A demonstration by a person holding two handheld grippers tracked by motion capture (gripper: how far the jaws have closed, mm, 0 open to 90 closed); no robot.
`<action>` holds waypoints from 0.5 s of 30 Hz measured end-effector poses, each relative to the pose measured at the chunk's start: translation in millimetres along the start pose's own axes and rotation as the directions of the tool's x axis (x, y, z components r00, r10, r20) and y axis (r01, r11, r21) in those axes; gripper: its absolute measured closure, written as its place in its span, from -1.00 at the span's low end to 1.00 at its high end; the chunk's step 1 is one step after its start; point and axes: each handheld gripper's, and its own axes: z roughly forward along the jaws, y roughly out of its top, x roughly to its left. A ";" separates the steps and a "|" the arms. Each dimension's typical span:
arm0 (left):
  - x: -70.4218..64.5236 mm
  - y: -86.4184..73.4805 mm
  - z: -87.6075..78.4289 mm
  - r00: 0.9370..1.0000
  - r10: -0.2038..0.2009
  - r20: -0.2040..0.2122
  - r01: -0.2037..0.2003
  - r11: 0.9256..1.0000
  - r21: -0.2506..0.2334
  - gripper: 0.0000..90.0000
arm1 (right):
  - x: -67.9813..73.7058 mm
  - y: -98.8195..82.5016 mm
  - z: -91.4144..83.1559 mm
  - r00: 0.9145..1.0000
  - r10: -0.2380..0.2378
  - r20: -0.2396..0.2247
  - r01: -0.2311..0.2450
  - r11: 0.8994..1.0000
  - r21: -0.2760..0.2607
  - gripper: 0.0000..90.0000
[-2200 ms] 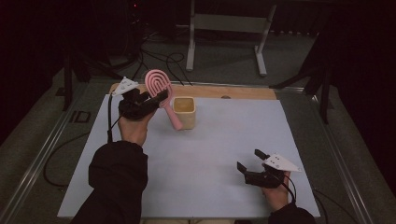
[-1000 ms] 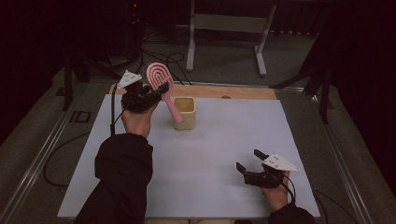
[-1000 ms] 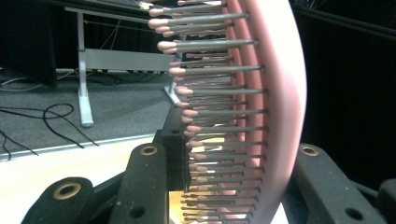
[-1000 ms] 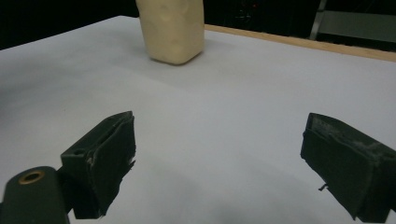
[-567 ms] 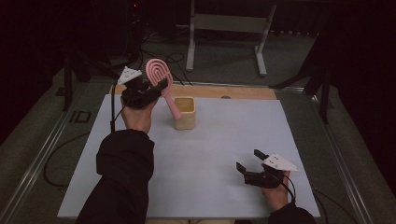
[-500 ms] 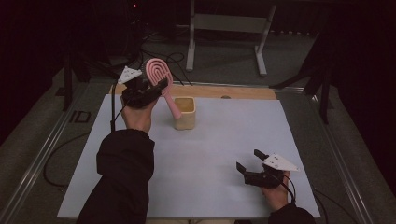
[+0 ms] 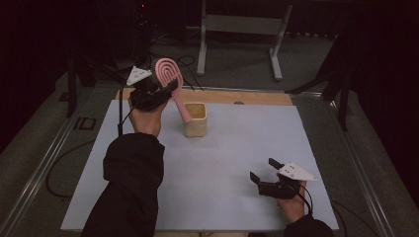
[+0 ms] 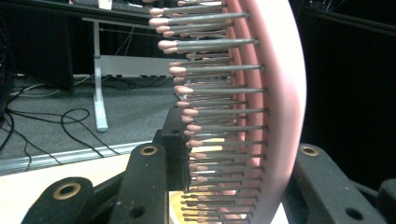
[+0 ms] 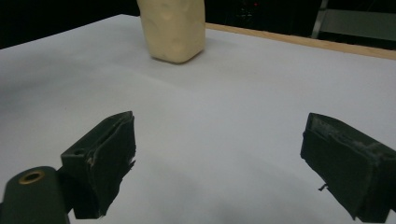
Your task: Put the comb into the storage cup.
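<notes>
Gripping the pink hairbrush (image 7: 170,81) above the cup (image 7: 194,119), left tool (image 7: 165,89) nears the table's far edge (image 7: 222,97).

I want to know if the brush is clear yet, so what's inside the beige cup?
The pink hairbrush's handle end reaches the beige cup's mouth, held by the left gripper. The cup's bottom is hidden by its wall.

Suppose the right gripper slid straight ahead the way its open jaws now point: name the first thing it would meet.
Probably the cream cup. In the right gripper view it stands ahead, slightly left of the line between the jaws of the right gripper, with bare white table between. Depth is unclear, so it might just pass the cup's side.
</notes>
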 end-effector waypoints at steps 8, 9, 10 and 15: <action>-1.2 1.5 6.2 1.000 -0.008 -0.008 0.008 1.000 -0.004 0.43 | -0.2 0.1 -0.2 1.000 0.003 -0.001 -0.003 1.000 -0.003 -0.77; -1.2 1.5 6.2 1.000 -0.008 -0.008 0.008 1.000 -0.004 0.43 | -0.2 0.1 -0.2 1.000 0.003 -0.001 -0.003 1.000 -0.003 -0.77; -1.7 1.5 8.3 1.000 -0.010 -0.008 0.010 1.000 -0.004 0.43 | -0.1 0.2 -0.1 1.000 0.005 -0.001 -0.005 1.000 -0.004 -0.77; -3.5 2.0 12.3 1.000 -0.008 -0.010 0.008 1.000 -0.002 0.43 | -0.3 0.1 -0.1 1.000 0.002 -0.002 -0.002 1.000 -0.003 -0.77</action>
